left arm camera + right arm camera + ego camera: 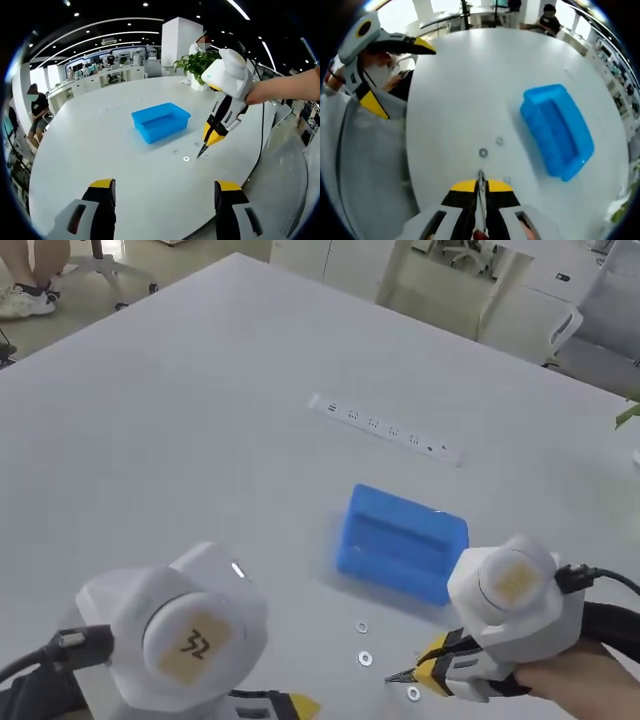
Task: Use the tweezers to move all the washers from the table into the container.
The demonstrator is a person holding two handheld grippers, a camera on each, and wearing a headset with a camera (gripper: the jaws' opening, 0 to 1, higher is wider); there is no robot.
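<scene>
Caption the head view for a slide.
Right gripper holds metal tweezers near three small metal washers beside rectangular blue plastic container.

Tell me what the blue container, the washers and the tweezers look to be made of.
Blue container: likely moulded plastic, with a uniform saturated colour, soft sheen and rounded rim. Washers: probably metal, small silvery rings that glint. Tweezers, in the right gripper: thin, pale, seemingly steel; too small to be sure.

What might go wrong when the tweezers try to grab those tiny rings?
The washers are small and lie flat on the table, so the tweezers might slip off one or flick it away. A washer could also drop on the way to the blue container, whose wall it must clear.
</scene>
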